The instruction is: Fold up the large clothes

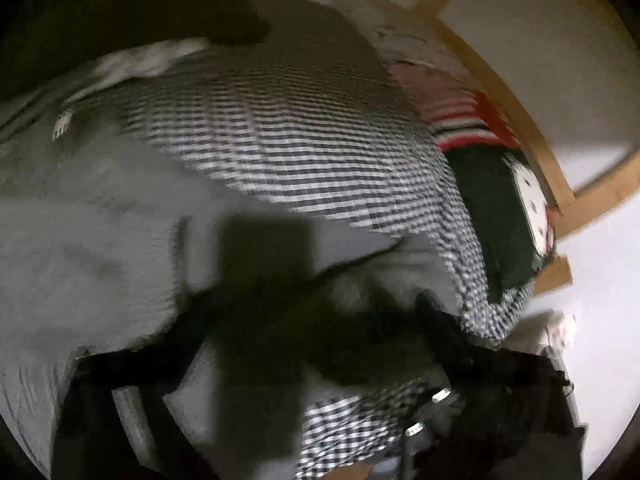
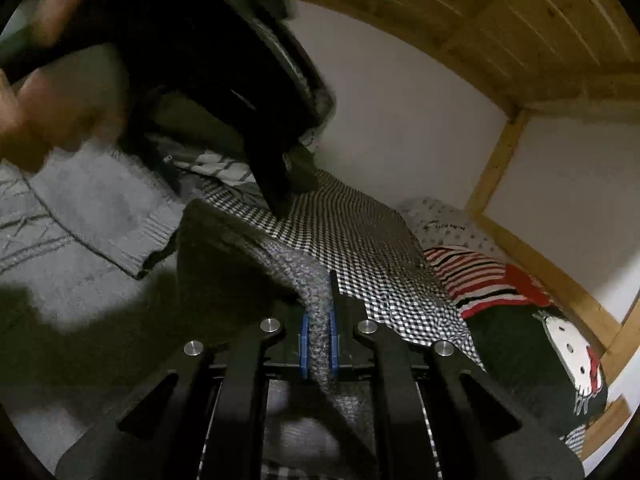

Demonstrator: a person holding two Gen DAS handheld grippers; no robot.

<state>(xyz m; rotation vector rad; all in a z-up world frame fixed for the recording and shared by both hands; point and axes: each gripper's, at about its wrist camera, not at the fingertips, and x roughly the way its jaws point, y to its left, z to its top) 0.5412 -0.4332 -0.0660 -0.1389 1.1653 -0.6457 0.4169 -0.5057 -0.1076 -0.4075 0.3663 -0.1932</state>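
A grey cable-knit sweater (image 2: pixel 92 216) lies spread over the checked sheet (image 2: pixel 360 248) of the bed. My right gripper (image 2: pixel 319 320) is shut on a raised fold of this sweater, with grey knit squeezed between the blue pads (image 2: pixel 305 340). The left gripper (image 2: pixel 280 200), held by a hand (image 2: pixel 52 52), hangs above the sweater's far side and points down at the sheet. The left wrist view is blurred and dark. It shows the sweater (image 1: pixel 100 248) on the left and the left gripper (image 1: pixel 288 312) in shadow, its jaws unreadable.
A red, white and black striped garment (image 2: pixel 472 276) and a dark green cloth with a white cartoon figure (image 2: pixel 560 344) lie by the wooden bed frame (image 2: pixel 560 280). A dotted pillow (image 2: pixel 440 216) sits at the wall. Wooden slats (image 2: pixel 480 20) run overhead.
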